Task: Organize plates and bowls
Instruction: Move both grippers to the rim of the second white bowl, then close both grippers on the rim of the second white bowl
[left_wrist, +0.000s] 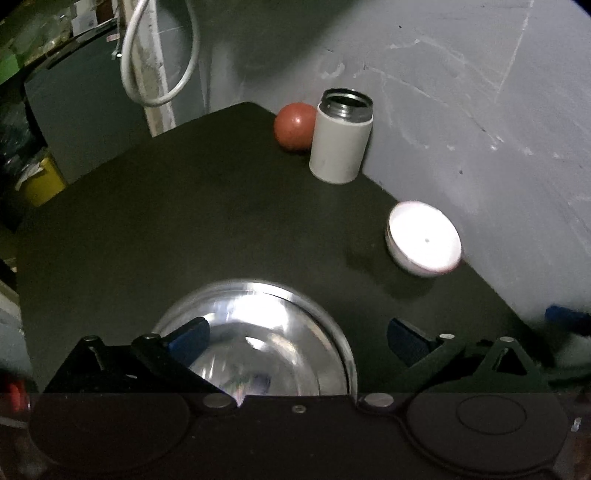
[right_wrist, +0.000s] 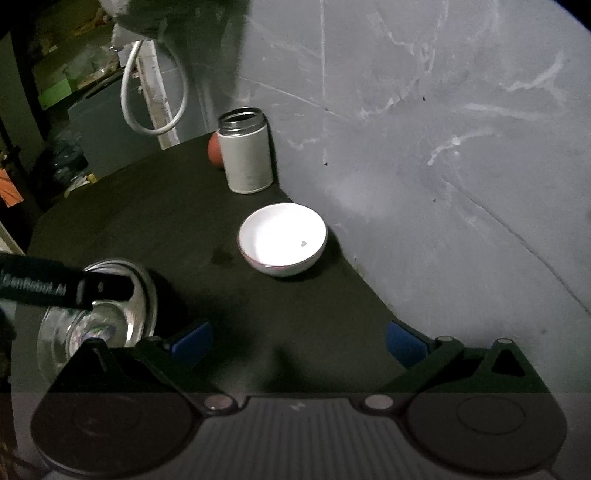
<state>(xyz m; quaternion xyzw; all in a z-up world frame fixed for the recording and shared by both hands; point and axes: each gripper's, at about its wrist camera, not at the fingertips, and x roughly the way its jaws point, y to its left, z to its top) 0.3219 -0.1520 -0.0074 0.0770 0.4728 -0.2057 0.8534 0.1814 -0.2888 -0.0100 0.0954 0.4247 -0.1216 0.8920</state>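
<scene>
A shiny steel plate (left_wrist: 280, 325) lies on the dark table right under my left gripper (left_wrist: 297, 338), whose blue fingers stand wide apart over it, holding nothing. The same steel plate (right_wrist: 140, 295) shows at the lower left of the right wrist view, partly covered by the left gripper's black arm. A small white bowl (right_wrist: 282, 240) with a thin red rim sits upright near the grey wall; in the left wrist view the white bowl (left_wrist: 424, 240) is at the right. My right gripper (right_wrist: 299, 341) hovers open above bare table, short of the bowl.
An open white cylinder canister (left_wrist: 341, 138) and a red ball (left_wrist: 293, 125) stand at the table's far corner by the wall (right_wrist: 443, 147). A looped white cable (left_wrist: 159, 59) hangs beyond the table's (left_wrist: 147, 221) far edge. Clutter fills the dim left background.
</scene>
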